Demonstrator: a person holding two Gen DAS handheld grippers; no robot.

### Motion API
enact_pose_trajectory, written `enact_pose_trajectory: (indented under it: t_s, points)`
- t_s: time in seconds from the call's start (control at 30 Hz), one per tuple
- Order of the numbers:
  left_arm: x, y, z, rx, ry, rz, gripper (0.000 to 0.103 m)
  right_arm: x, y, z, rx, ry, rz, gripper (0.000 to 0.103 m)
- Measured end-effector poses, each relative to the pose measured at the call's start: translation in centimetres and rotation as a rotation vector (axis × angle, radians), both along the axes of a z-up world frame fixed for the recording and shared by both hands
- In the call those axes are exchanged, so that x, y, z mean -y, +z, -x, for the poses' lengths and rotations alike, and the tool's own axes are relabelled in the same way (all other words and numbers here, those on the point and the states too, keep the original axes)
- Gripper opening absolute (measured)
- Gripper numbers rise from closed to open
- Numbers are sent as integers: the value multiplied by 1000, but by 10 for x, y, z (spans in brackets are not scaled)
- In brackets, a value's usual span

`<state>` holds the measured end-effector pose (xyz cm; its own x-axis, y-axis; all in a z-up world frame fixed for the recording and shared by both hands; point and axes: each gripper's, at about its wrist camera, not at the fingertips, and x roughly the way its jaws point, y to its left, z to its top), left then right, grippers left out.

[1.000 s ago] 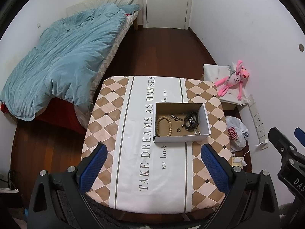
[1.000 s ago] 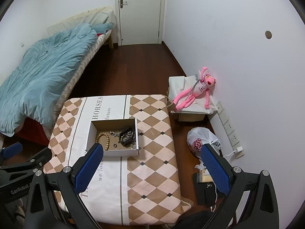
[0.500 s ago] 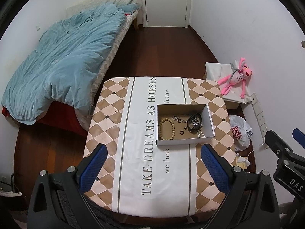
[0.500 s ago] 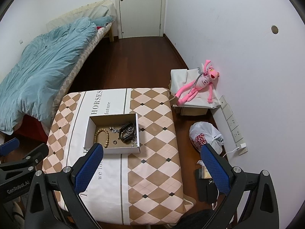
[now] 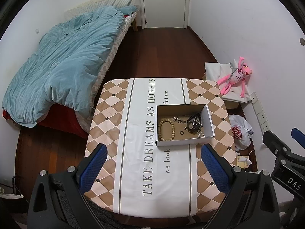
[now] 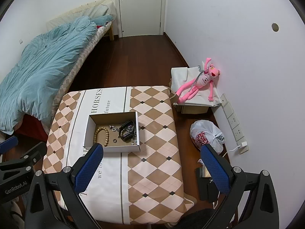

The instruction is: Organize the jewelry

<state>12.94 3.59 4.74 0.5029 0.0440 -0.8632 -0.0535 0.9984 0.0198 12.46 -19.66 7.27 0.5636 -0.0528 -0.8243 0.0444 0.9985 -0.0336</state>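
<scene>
A: Where's the jewelry?
B: All inside the shallow white cardboard box [image 5: 184, 143], ahead of both spread, empty grippers, left [image 5: 153, 168] and right [image 6: 151, 167]: wooden bead bracelet [image 5: 166, 127], black strap [image 5: 194, 123], small rings.
A: Sorted?
B: Gathered, either tidied already or awaiting arranging.

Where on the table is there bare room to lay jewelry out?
The tablecloth is bare left of the box, across the lettered white band, and in the near strip between box and both open grippers, left and right. The box floor is crowded: bead bracelet, small ring, dark tangle.
</scene>
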Motion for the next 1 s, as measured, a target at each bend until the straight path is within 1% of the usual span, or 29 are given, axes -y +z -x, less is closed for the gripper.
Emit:
enact_pose_trajectory:
  t_s: [0.43, 1.0]
  points:
    - [-1, -7, 3, -17, 1, 8, 100, -3, -3, 4, -3, 4, -3, 103]
    - [-2, -4, 7, -9, 3, 7, 100, -7, -5, 10, -8, 14, -5, 103]
